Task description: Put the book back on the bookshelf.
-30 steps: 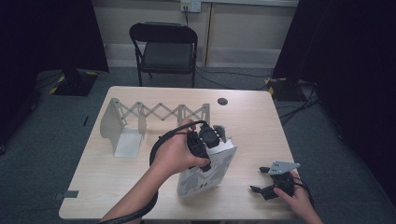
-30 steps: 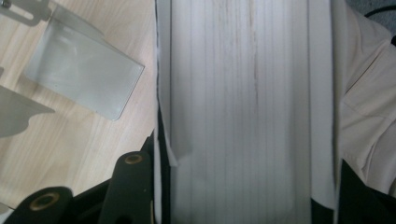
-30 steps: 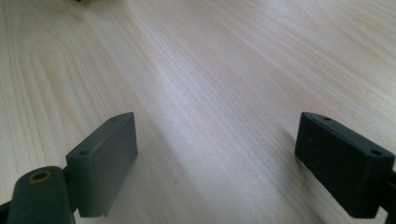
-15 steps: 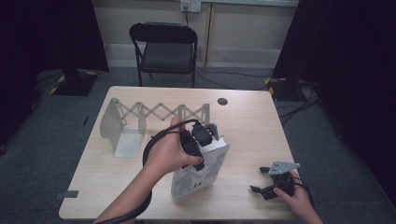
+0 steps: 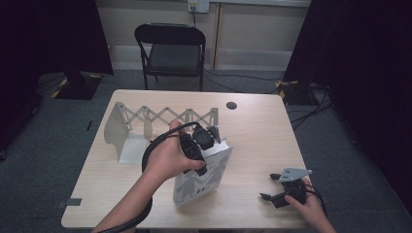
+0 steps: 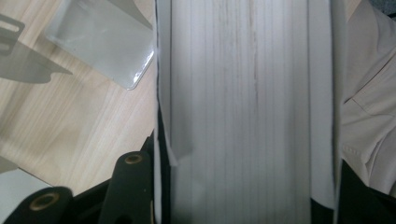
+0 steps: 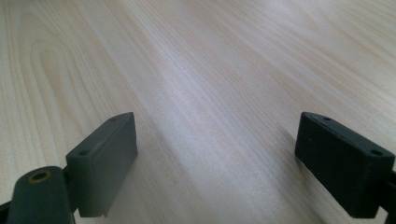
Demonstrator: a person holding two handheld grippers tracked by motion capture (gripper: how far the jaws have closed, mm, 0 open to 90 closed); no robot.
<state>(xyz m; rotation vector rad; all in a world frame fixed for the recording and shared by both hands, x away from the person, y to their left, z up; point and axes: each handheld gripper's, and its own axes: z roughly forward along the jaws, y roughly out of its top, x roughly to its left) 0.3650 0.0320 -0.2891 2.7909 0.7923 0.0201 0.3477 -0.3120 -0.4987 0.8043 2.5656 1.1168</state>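
A: Far left first — the rack (image 5: 165,118), an expanding bookend thing, end plate (image 5: 115,128) upright, base plate flat on the table (image 5: 252,131). Nothing slotted in it.

B: Then the left gripper (image 5: 206,141)?

A: Clenched on the book (image 5: 204,177). In the left gripper view the page edges (image 6: 243,107) run straight up between the jaws, covers pressed on both sides. Grip is at the book's top edge, so it hangs tilted below the jaws, bottom corner at or near the table — can't tell if it touches.

B: Why hold it there?

A: My guess: pinching the top lets it stand upright, spine vertical, ready for the rack. The rack's base plate (image 6: 100,44) sits just beyond the jaws, off to their left.

B: Right side?

A: Right gripper (image 5: 272,191) parked low near the table edge, well apart from the book. Jaws released, wide, bare wood between them (image 7: 219,140). Looks idle, maybe waiting to steady the rack or the book.
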